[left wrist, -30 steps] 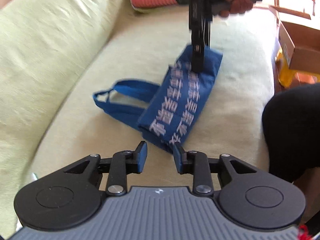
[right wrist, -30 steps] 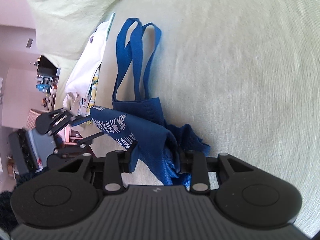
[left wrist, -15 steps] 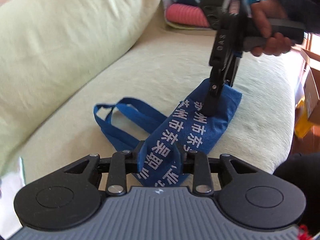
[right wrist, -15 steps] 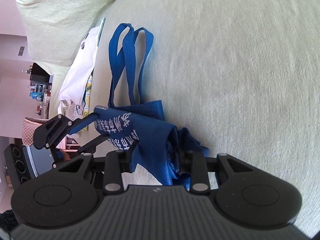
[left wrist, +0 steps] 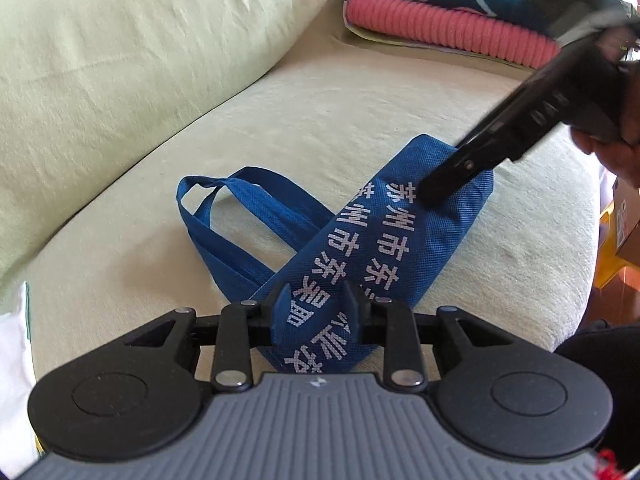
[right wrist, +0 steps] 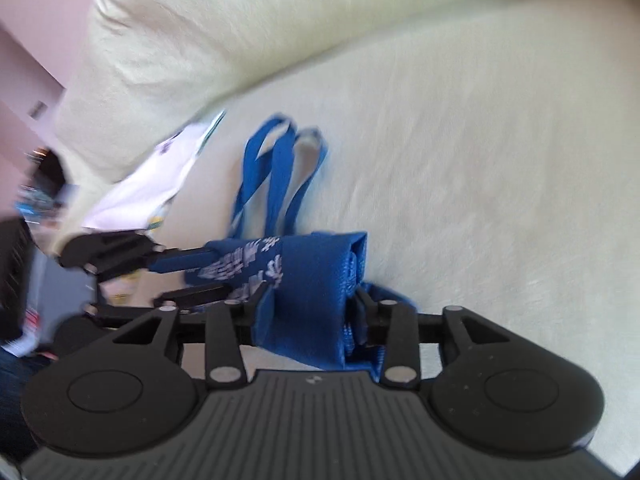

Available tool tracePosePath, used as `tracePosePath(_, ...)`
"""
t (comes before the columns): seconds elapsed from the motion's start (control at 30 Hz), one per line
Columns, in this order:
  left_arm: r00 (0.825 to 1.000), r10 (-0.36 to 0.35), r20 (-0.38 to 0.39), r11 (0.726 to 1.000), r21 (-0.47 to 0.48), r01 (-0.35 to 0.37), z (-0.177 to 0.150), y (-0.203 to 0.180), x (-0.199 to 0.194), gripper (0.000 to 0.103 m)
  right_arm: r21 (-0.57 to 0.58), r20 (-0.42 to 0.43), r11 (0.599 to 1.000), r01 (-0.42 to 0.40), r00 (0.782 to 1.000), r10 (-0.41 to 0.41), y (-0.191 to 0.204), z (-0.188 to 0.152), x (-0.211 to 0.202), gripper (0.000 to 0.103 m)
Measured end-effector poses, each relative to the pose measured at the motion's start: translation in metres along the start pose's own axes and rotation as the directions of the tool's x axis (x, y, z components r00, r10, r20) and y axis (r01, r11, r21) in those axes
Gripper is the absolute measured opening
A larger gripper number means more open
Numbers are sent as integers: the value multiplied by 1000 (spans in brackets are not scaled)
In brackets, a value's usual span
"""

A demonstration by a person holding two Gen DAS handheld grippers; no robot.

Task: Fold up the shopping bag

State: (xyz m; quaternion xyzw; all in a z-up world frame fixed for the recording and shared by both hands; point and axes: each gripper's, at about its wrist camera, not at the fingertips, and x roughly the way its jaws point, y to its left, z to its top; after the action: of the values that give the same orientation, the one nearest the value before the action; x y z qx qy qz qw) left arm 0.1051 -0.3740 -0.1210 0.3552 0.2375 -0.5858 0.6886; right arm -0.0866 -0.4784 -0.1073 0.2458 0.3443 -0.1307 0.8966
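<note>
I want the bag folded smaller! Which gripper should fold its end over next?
Probably the right gripper: its jaws are opening around the far end of the blue bag, free to move. The left gripper pinches the near end, anchoring it on the sofa.

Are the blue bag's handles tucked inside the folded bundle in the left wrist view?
No: the handles lie spread loose on the sofa cushion, sticking out to the side of the folded blue bag.

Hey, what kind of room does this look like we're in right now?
Most likely a living room at home. The blue shopping bag lies on the seat of a pale green sofa with a big back cushion. Folded blankets sit stacked at the far end, and a cardboard box stands beside it.
</note>
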Motion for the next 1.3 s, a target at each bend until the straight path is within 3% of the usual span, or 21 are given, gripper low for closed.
tracePosePath(0.03,1000,-1,0,1000,0,1,0,0,0,33,-36,42,998,52,998,-50,6,-2,-5,45)
tracePosePath(0.07,1000,-2,1,1000,3,2,-1,0,-1,33,-105,119,985,141,985,-128,18,-5,-13,41)
tracePosePath(0.1,1000,-2,1,1000,7,2,-1,0,-1,33,-155,169,971,182,973,-155,28,-6,-17,38)
tracePosePath(0.17,1000,-3,-3,1000,18,3,0,0,-1,33,-256,238,940,226,957,-165,45,-8,-16,19)
tracePosePath(0.23,1000,-7,-6,1000,26,7,0,0,-1,33,-379,281,888,260,947,-158,63,-11,-6,13)
tracePosePath(0.3,1000,-14,-9,999,33,15,0,0,-1,33,-426,254,861,279,950,-182,68,-13,12,12)
tracePosePath(0.53,999,-47,-13,998,30,48,1,6,4,33,-357,184,876,325,944,-276,61,-15,42,16)
tracePosePath(0.67,999,-38,-22,999,0,38,3,5,7,33,-289,160,915,283,956,-245,48,-9,53,17)
tracePosePath(0.83,999,-7,-51,997,-77,3,10,3,9,33,-258,160,923,285,955,-250,48,-5,60,17)
tracePosePath(1.03,993,75,-93,978,-185,-91,16,-7,7,33,-223,137,938,264,962,-238,45,-13,52,17)
tracePosePath(1.3,966,175,-189,937,-270,-222,22,-23,2,35,-206,141,946,251,964,-225,42,-18,47,17)
